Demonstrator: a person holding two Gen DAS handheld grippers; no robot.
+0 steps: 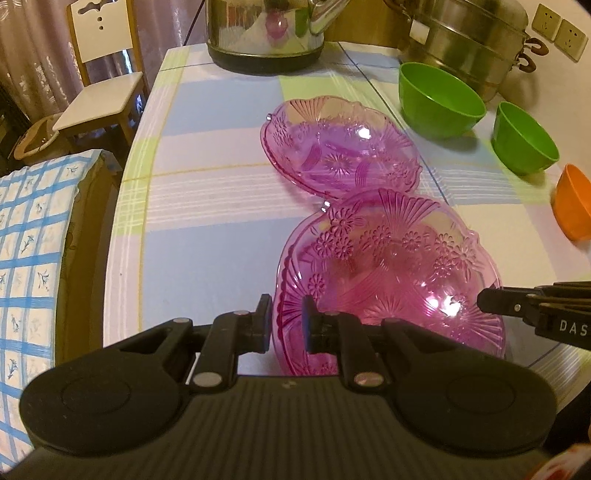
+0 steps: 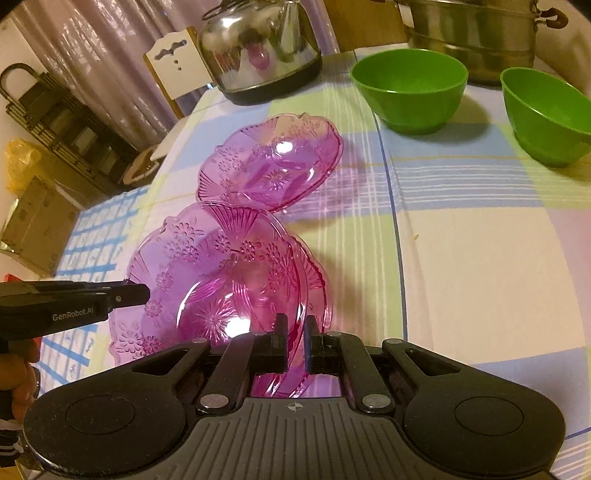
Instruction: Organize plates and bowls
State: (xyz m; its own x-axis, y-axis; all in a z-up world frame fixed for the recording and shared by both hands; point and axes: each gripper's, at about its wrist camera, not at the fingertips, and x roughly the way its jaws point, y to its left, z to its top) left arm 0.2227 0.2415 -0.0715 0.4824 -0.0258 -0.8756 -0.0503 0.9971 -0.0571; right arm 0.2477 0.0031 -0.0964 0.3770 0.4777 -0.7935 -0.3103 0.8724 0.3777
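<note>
table [image 1: 207, 236] (plaid cloth) | pink dish [image 1: 340, 147], green bowls [image 1: 439, 96], orange bowl [image 1: 574, 203], kettle [image 1: 266, 33], steamer [image 1: 469, 40]

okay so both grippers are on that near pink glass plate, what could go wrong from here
1. Both the left gripper and the right gripper pinch only the thin rim of the near pink plate, from opposite sides. If they pull unevenly, the smooth plate could slip or crack.
2. Its far edge looks to touch or overlap the far pink plate, so lifting may drag or knock that one.
3. A wide swing right could hit the orange bowl.
</note>
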